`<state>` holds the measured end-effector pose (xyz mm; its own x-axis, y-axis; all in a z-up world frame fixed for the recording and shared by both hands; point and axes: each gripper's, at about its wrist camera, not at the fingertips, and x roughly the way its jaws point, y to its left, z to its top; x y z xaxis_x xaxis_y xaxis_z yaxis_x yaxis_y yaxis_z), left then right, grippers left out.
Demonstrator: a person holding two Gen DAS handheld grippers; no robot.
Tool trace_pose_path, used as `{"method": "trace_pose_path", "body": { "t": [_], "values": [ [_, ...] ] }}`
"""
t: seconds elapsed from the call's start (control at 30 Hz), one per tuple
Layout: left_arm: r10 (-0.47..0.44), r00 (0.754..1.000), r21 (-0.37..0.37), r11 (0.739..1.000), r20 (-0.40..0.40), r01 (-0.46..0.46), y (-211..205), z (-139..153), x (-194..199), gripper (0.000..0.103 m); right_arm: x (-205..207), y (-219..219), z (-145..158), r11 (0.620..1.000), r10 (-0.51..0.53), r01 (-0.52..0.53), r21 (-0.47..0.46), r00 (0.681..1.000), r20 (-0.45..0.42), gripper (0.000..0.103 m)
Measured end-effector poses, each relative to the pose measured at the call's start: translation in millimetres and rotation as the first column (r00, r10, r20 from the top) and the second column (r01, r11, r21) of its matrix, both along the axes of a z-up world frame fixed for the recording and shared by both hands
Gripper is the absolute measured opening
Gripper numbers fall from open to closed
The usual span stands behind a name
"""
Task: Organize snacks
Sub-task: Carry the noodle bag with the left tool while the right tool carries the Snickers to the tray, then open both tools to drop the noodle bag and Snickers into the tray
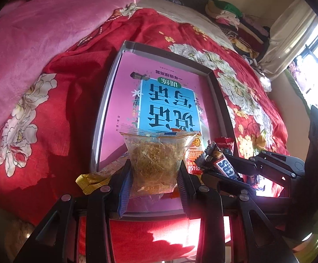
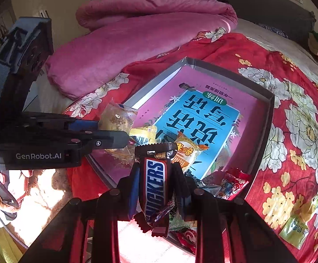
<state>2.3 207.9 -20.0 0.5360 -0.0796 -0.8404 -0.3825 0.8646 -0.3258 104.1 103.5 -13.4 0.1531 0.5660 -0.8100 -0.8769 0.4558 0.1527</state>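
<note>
Standing beside the bed, I note both grippers poised over the near end of the shallow grey cardboard box (image 2: 270, 100), which lies on the red floral bedspread (image 1: 55, 100) with a pink-and-blue printed book cover (image 1: 169, 100) flat on its floor.

Left gripper (image 1: 154, 171): jaws set at a moderate width and pressed on the clear plastic bag of golden-brown crumbly pastry (image 1: 156, 160), held upright over the box's near edge.

Right gripper (image 2: 156, 182): jaws narrow, clamped on the brown Snickers bar (image 2: 155, 188), wrapper standing lengthwise between the fingers, above the near right part of the box.

Already in the box: an orange-and-white snack packet (image 2: 188, 151), a small yellow wrapped sweet (image 2: 144, 132), and red foil packets (image 2: 233, 182) in the near right corner. A pale green packet (image 2: 297, 230) lies outside, on the bedspread to the right.

Judgement: the step in hand is lowering both snacks into the box. To do it well, bring each down low over bare floor before releasing (the pastry looks fragile, so no extra squeeze, and no drop from height). Set the bar alongside the packets, not on top. The two grippers are near each other; releasing one at a time should avoid a knock. The green packet is left to fetch.
</note>
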Motion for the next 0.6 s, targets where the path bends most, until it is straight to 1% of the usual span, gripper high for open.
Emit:
{"method": "trace_pose_path", "body": {
  "t": [0.23,0.33,0.6],
  "values": [
    [-0.012,1.0,0.017,1.0,-0.006,0.012,-3,0,4,0.039,9,4,-2,1.0,-0.008,0.008,0.003,1.0,0.003,0.029],
    [-0.015,1.0,0.017,1.0,-0.009,0.015,-5,0,6,0.039,12,6,-3,1.0,-0.019,0.019,0.01,1.0,-0.012,0.029],
    [-0.016,1.0,0.018,1.0,-0.014,0.016,-7,0,9,0.039,11,4,-3,0.999,-0.021,0.021,0.026,1.0,-0.017,0.029]
  ]
}}
